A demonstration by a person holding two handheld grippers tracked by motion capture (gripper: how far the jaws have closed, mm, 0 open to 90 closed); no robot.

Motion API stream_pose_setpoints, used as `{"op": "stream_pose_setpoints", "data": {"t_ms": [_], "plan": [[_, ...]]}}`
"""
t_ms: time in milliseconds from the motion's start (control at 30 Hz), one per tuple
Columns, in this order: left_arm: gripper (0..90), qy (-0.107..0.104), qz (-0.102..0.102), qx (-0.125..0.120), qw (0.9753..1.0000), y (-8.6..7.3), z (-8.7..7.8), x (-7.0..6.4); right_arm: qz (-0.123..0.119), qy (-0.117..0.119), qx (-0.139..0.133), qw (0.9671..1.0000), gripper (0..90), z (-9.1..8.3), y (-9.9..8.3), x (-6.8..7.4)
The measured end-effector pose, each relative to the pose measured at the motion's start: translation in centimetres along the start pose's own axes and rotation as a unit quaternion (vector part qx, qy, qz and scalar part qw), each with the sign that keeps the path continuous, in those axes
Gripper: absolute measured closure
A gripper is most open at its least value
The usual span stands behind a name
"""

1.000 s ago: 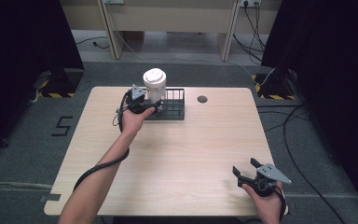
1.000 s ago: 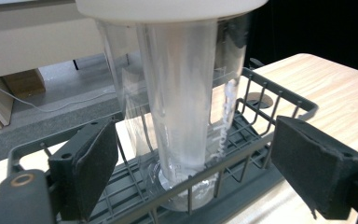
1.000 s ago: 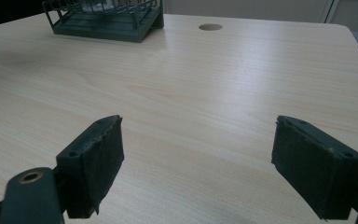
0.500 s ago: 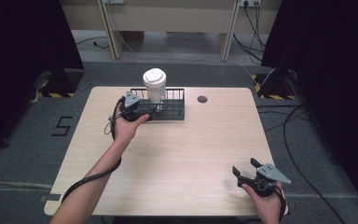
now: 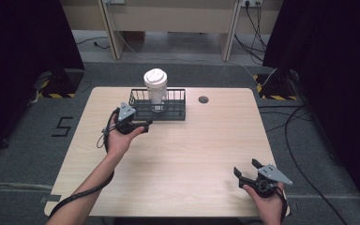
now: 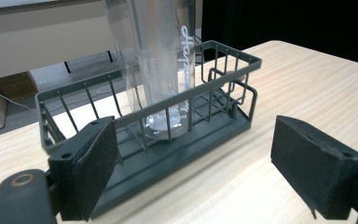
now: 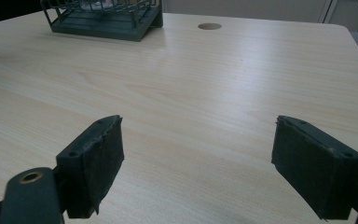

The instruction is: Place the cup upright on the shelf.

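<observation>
Jaws, left gripper [image 6: 193, 175]: apart, nothing between them; a second ago they were at the cup, now drawn back toward the person.
Jaws, right gripper [image 7: 196, 170]: apart, empty, unmoved at the near right of the table [image 5: 192, 154].
Cup [image 5: 155, 89]: clear, white lid, upright inside the wire basket [image 5: 173, 112], left end, standing free.
Basket: far side of table, just beyond the left gripper.
Reading: cup looks placed and released; the placing step is probably done.

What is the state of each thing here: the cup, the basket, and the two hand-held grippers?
Cup: upright in the basket, lid on.
Wire basket: upright on the table.
Left hand-held gripper: open, empty, beside the basket.
Right hand-held gripper: open, empty, over bare table.
</observation>
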State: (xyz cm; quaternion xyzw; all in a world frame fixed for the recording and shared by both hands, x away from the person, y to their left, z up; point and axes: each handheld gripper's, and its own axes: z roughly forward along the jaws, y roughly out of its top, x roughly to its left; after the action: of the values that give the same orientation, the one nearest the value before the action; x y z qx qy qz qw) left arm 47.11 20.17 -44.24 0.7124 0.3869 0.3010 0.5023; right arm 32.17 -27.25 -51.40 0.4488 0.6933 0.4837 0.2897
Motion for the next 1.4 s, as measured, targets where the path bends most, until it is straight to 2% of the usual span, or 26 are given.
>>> {"op": "stream_pose_setpoints", "data": {"t_ms": [267, 300, 667, 1133, 1400], "plan": [[14.5, -0.004, 0.006, -0.003, 1.0000, -1.4, -2.3, -0.6, -0.001, 0.000, 0.002, 1.0000, 17.3, 0.0, 0.0, 0.0], [14.5, -0.005, 0.005, -0.003, 1.0000, -2.0, -2.9, -0.8, -0.001, 0.000, 0.002, 1.0000, 17.3, 0.0, 0.0, 0.0], [14.5, -0.011, 0.005, 0.011, 0.9999, -5.4, -5.9, -2.3, -0.003, 0.000, 0.003, 1.0000, 17.3, 0.1, 0.0, 0.1], [14.5, -0.014, 0.011, 0.026, 0.9995, -8.5, -8.6, -3.1, -0.001, -0.003, 0.003, 1.0000, 17.3, 0.1, 0.0, 0.1], [14.6, -0.019, -0.003, 0.027, 0.9995, -10.0, -9.9, -3.5, -0.002, -0.004, 0.004, 1.0000, 17.3, 0.1, 0.0, 0.1]]}}
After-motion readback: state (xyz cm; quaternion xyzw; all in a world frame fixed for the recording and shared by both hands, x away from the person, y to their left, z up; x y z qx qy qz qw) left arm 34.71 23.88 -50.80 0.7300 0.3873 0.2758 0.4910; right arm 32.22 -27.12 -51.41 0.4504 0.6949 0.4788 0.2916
